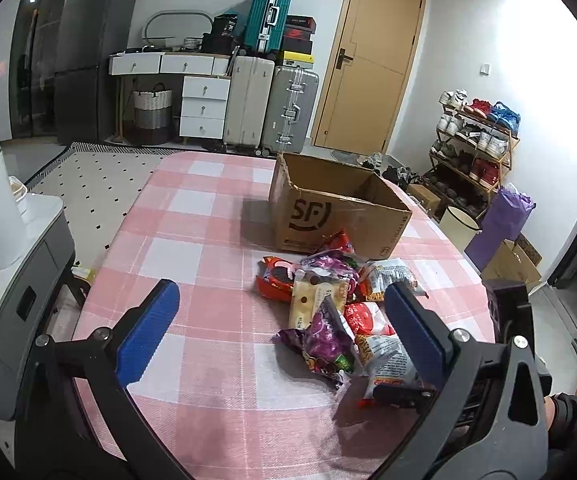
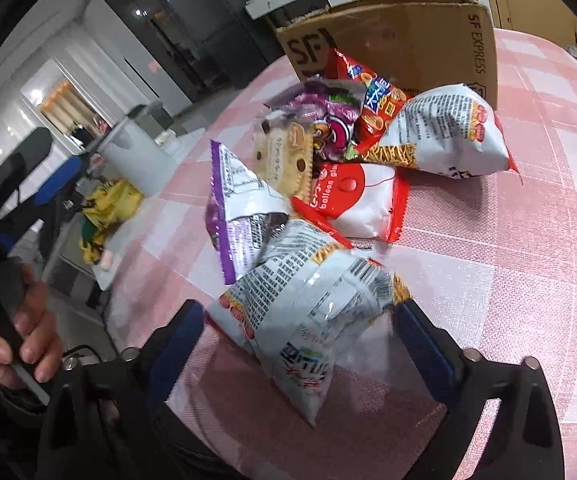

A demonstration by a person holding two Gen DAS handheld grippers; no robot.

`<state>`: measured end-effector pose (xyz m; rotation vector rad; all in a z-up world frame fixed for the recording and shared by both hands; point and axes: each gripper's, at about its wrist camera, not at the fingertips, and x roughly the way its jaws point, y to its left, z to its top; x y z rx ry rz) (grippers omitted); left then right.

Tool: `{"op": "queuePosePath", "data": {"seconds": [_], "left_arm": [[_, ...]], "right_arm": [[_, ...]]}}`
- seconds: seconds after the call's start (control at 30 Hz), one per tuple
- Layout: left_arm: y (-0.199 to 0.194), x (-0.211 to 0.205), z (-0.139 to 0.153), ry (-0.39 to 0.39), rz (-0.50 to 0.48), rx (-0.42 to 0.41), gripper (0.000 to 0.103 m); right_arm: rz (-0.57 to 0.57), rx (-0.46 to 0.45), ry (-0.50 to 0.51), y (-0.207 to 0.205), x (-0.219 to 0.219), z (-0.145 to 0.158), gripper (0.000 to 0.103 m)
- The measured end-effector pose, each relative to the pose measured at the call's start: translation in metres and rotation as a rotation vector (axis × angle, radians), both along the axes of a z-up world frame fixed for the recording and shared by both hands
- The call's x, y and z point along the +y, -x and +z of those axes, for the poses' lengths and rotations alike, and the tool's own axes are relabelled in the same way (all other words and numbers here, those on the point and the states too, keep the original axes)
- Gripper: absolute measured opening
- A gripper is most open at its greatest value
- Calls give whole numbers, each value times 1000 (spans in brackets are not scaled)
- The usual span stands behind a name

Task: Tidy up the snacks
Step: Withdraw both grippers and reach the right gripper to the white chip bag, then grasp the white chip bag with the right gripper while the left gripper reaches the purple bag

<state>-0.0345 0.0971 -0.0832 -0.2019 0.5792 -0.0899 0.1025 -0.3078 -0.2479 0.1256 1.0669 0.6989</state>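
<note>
In the right wrist view the cardboard box (image 2: 416,40) is cut off by the top edge, its inside unseen. The left side is blurred: a white container (image 2: 136,152) and a yellow wrapper (image 2: 106,208) cannot be identified. The nearest white snack bag (image 2: 308,320) hides the table between the jaws. Whether the pads touch it is unclear.

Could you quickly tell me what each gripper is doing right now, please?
Left gripper: open, holding nothing.
Right gripper: open around the white noodle-snack bag, not clamped.
</note>
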Motion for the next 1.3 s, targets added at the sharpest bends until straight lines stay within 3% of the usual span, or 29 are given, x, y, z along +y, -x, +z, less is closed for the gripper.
{"op": "queuePosePath", "data": {"seconds": [0.17,0.2,0.23,0.53,0.77,0.97,1.13,1.3], "left_arm": [[1,8,-2,11,25,6,102],[0,9,-4,14,28,18,102],[-1,11,-6,23,30,26,102],[-4,16,-9,29,44,43,102],[-8,17,-17,27,59,75,102],[-17,13,-31,60,18,134,102],[-17,3,-34,48,0,118,102],[-23,-9,-44,40,-33,156,102]], "right_arm": [[21,-5,1,-5,9,-1,72],[49,-6,-7,-4,9,-1,49],[76,8,-24,-5,9,-2,45],[61,-31,-36,8,14,2,40],[26,-50,-78,20,-18,11,40],[-9,-60,-103,20,-41,17,40],[-23,-75,-111,22,-51,22,40],[-56,-89,-118,21,-59,24,40]]}}
